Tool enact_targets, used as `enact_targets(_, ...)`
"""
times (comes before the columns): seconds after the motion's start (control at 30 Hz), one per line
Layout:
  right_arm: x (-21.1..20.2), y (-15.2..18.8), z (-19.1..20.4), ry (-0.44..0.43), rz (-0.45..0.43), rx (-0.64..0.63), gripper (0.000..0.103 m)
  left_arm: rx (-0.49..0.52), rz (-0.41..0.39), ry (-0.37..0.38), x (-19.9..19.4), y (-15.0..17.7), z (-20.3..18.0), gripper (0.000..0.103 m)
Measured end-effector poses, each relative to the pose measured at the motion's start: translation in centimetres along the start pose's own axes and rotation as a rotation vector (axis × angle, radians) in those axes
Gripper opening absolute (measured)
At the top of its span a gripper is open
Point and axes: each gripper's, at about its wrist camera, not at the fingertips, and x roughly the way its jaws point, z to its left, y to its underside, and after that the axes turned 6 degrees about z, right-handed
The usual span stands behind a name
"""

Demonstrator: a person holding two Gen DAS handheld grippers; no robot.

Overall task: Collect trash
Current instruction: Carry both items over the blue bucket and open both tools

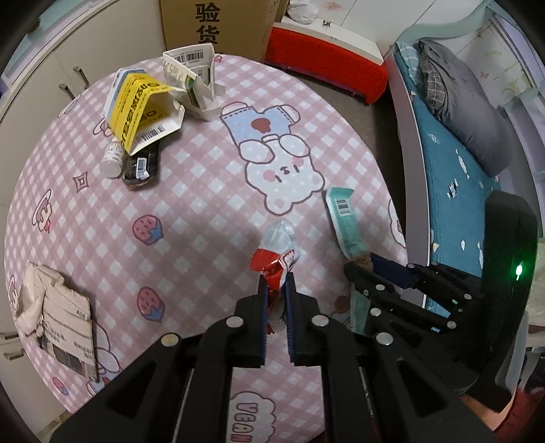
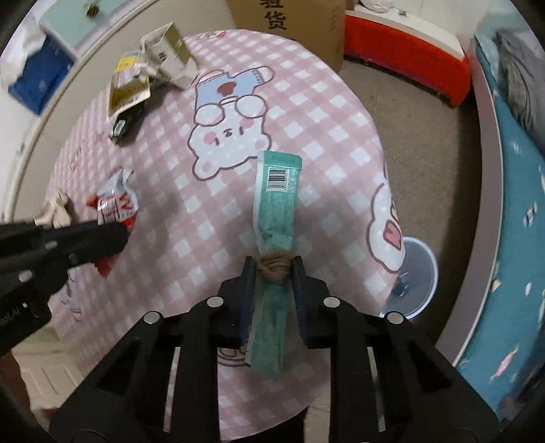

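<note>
A crumpled red-and-white wrapper (image 1: 277,245) lies on the pink checked tablecloth (image 1: 190,204), and my left gripper (image 1: 276,279) is shut on its near end. The right wrist view shows the same wrapper (image 2: 115,204) at the left, under the left gripper (image 2: 119,235). A long teal wrapper (image 2: 277,211) with a barcode has brown twine (image 2: 273,265) wound round its middle. My right gripper (image 2: 273,262) points steeply down and is shut on the wrapper at the twine. In the left wrist view the teal wrapper (image 1: 342,218) lies near the table's right edge, with the right gripper (image 1: 361,267) on it.
At the far left of the table are a yellow carton (image 1: 143,109), a torn white carton (image 1: 194,81), a small white bottle (image 1: 112,158) and a dark packet (image 1: 141,163). Crumpled printed paper (image 1: 58,313) lies near left. A cardboard box (image 1: 218,24), a red box (image 1: 327,64) and a bed (image 1: 453,177) surround the table.
</note>
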Motion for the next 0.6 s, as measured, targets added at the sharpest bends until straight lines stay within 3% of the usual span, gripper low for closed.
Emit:
enact_targets(0.17, -1.4, 0.3, -2.2, -0.173, -0.009, 0.120, 0.019, 0.012, -0.013, 0.024, -0.7, -0.6, -0.4, 0.008)
enact_targets(0.23, -2.9, 0.6, -3.4, -0.205, -0.034, 0.154, 0.019, 0.025, -0.028, 0.037, -1.3, -0.9, -1.2, 0.008)
enact_targets(0.43, -9.1, 2.5, -8.1, -0.205, -0.147, 0.230, 0.019, 0.107, -0.072, 0.104, -3.6, -1.6, -6.8, 0.008)
enact_targets(0.6, -14.9, 6.2, -14.0, -0.138, -0.249, 0.307, 0.019, 0.224, -0.122, 0.158, -5.5, -1.7, -13.7, 0.008)
